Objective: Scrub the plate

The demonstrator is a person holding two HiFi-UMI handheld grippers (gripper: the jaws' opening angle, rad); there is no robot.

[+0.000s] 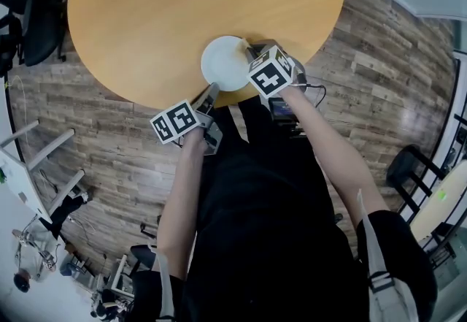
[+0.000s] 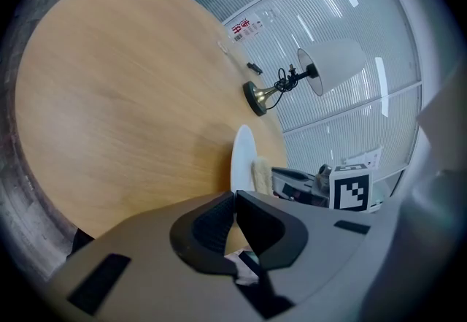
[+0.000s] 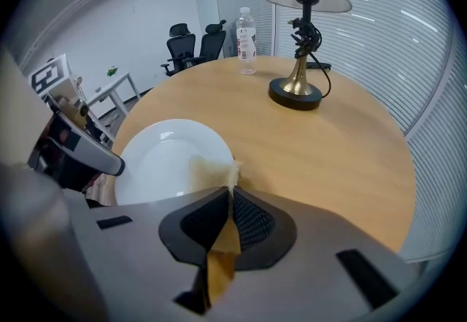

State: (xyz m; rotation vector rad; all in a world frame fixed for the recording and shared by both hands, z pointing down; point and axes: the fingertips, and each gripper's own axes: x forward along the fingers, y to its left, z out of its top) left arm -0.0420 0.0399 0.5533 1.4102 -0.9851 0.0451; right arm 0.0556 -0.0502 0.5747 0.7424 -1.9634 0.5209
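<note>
**Plate [image 1: 222, 61] pinned at the near edge, cloth [image 3: 215, 171] on its right side**

The white plate lies flat on the round wooden surface [image 1: 146, 21], just inside the edge nearest the person. It is round, so no long axis steers the stroke. What matters is which part of its face the cloth has yet to reach.

The tan cloth is folded to a thin strip, and its free tip rests on the plate's right-hand part, just inside the rim. From there the bare white face spreads ahead and to the left, away from the surface's centre side. No dirt or suds can be made out on it.

The right tongs [image 3: 228, 193] are clamped on the cloth, which runs back between the ribbed pads and pokes out past their tips. They hang over the plate's right rim, so this hand is the one placed to scrub.

The left tongs [image 2: 235, 195] are drawn together at the plate's near-left rim. In the left gripper view the plate's edge runs straight down into their tips, so they appear to pinch that rim and steady it.

By my judgement the coming move turns on this: the unscrubbed face lies leftward from the cloth, towards the left tongs. A sweep that way would push the plate against the hold, not off the near edge.

Well apart, at the surface's far edge, stand a lamp [image 3: 299, 36] and a water bottle [image 3: 246, 32].
</note>
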